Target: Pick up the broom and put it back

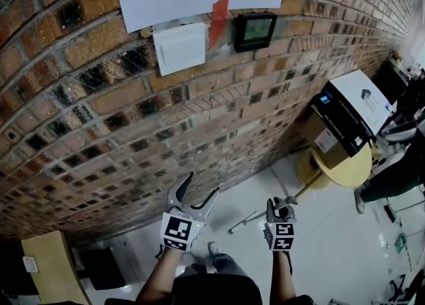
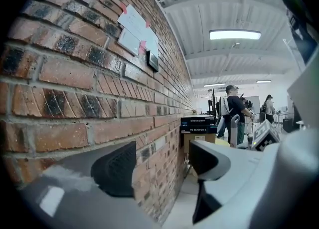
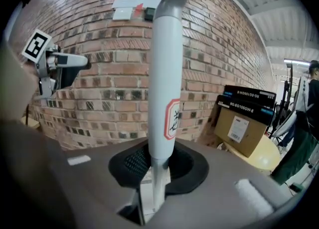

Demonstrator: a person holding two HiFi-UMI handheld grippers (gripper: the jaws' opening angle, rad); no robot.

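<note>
The right claw (image 3: 157, 167) is clenched on the broom (image 3: 164, 73), holding it by its pale grey handle with a red-edged label. The handle stands up from the claw, in front of the brick wall (image 1: 99, 117). The left claw (image 2: 164, 165) is released and empty, close beside this wall. Further right, a cardboard box (image 1: 327, 139) stands on a round yellow tabletop (image 1: 350, 171).
</note>
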